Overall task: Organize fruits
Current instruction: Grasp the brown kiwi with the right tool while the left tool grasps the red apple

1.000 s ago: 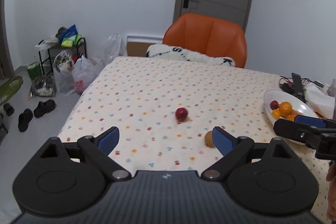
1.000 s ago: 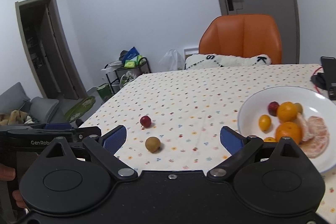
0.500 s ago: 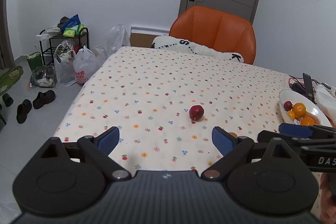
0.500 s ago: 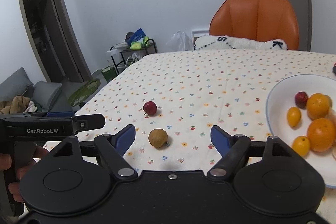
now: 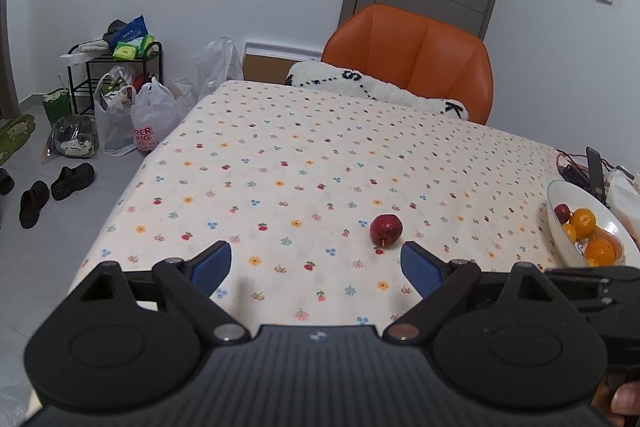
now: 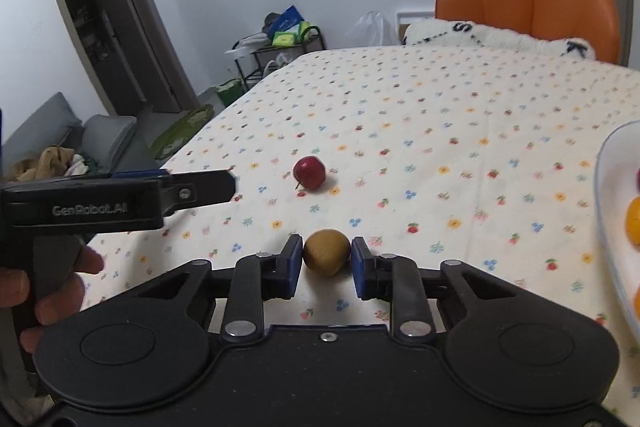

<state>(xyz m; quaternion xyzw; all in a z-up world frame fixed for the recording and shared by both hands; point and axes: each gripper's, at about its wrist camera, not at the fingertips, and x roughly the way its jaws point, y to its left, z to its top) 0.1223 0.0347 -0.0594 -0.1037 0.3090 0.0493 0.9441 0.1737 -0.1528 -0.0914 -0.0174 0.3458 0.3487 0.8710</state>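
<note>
Since the earlier frames, the right gripper [image 6: 326,261] has been brought down and its jaws narrowed around the brown fruit [image 6: 326,251], pads at or just beside its sides; contact cannot be confirmed. The left gripper [image 5: 316,263] is held wide open and empty, near the red fruit [image 5: 385,229]. Several fruits are already in the bowl [image 5: 557,223]. Two remain on the cloth [image 5: 320,155], so the task is judged largely done.

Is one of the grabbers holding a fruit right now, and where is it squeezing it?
Yes. The right gripper has its blue pads on the left and right sides of the brown fruit, around its middle. The left gripper is open and holds nothing.
</note>
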